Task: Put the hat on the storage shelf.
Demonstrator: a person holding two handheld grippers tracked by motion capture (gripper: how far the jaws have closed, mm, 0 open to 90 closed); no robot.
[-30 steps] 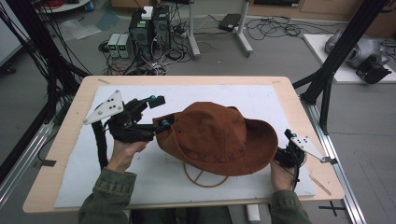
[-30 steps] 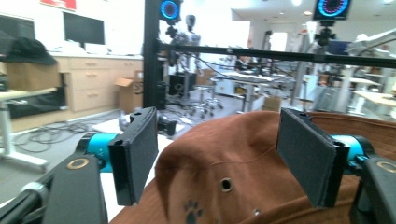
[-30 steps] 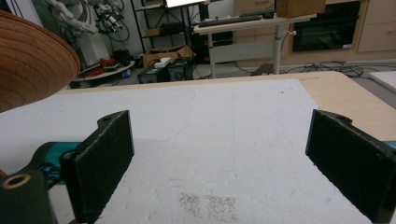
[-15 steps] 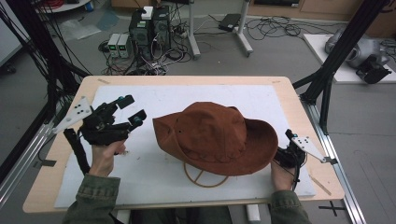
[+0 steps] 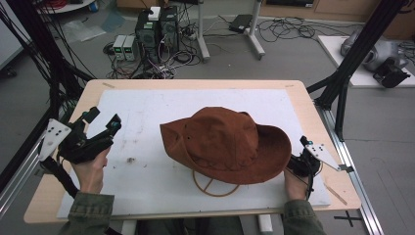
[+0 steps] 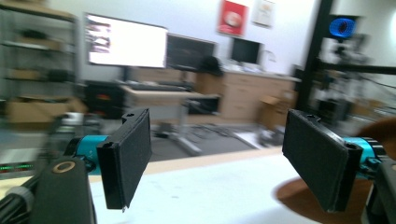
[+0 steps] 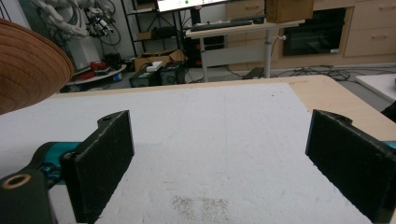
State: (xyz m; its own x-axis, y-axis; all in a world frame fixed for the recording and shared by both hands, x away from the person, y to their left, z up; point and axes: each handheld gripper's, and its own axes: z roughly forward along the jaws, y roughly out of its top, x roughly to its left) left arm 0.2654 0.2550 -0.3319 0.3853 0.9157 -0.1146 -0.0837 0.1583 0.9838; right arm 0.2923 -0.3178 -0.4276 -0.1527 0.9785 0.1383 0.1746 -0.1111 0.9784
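Hat over cord loop, table centre

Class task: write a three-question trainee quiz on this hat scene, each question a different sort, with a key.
1. True or false: the left gripper grips the hat.
2. Which colour is the mat? A white, B green, C black.
3. Fill in: under the hat's near edge lies a tan ___.

Key: 1 false, its jaws stand open and apart from the hat. 2 A. 3 cord.
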